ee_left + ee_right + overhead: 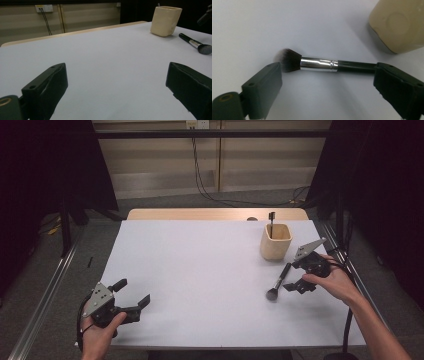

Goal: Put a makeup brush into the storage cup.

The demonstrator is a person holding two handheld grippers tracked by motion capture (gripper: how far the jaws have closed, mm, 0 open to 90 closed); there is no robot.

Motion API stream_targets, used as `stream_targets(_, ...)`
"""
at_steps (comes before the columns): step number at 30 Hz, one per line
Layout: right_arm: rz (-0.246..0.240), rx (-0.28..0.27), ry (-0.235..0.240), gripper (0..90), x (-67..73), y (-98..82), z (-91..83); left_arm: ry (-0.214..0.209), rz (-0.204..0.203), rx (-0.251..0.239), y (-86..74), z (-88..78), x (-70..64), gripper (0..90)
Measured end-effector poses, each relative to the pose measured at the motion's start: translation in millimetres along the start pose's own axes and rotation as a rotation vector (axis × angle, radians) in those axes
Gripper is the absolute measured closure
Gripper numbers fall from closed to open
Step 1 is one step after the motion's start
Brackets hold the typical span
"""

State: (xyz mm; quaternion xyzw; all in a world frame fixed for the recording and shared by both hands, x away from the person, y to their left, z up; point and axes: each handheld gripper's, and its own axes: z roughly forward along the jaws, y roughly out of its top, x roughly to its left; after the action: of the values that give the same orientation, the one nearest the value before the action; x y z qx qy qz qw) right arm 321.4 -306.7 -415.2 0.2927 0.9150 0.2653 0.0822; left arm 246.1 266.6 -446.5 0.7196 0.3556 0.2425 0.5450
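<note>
A makeup brush [279, 281] with a black handle, silver ferrule and dark bristles lies flat on the white table [200, 270], just in front of a beige cup [275, 242]. A thin black tool [271, 217] stands in the cup. My right gripper [292, 276] is open and hovers over the brush. In the right gripper view the brush [319, 64] lies across the gap of that gripper [328, 72], bristles by the left jaw and handle end by the right jaw. My left gripper [132, 292] stands open and empty near the front left edge.
In the left gripper view the cup [166, 21] and the brush [196, 44] are far off to the right beyond the open gripper [117, 68]. A wooden strip [215, 214] borders the table's far edge. Cables hang down the back wall.
</note>
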Motion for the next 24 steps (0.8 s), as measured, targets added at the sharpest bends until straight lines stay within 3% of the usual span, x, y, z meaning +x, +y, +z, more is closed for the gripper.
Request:
stream_targets(9, -0.072, 0.089, 0.061, 6.4, -2.3, 4.2, 9.7, -0.003, 0.0, 0.004, -0.3, 0.9, 0.0, 4.0)
stream_targets(15, -0.154, 0.137, 0.045, 14.4, 0.0, 8.4, 19.4, -0.003, 0.002, 0.006, -0.5, 1.2, 0.4, 4.0)
stream_targets(21, -0.182, 0.195, 0.041, 15.6, -1.4, 15.0, 28.9, -0.005, 0.0, 0.006, -0.7, 1.2, 0.1, 4.0)
stream_targets(24, -0.226, 0.213, 0.034, 17.2, -1.8, 16.8, 32.9, -0.003, -0.001, 0.009, -0.9, 1.2, 0.5, 4.0)
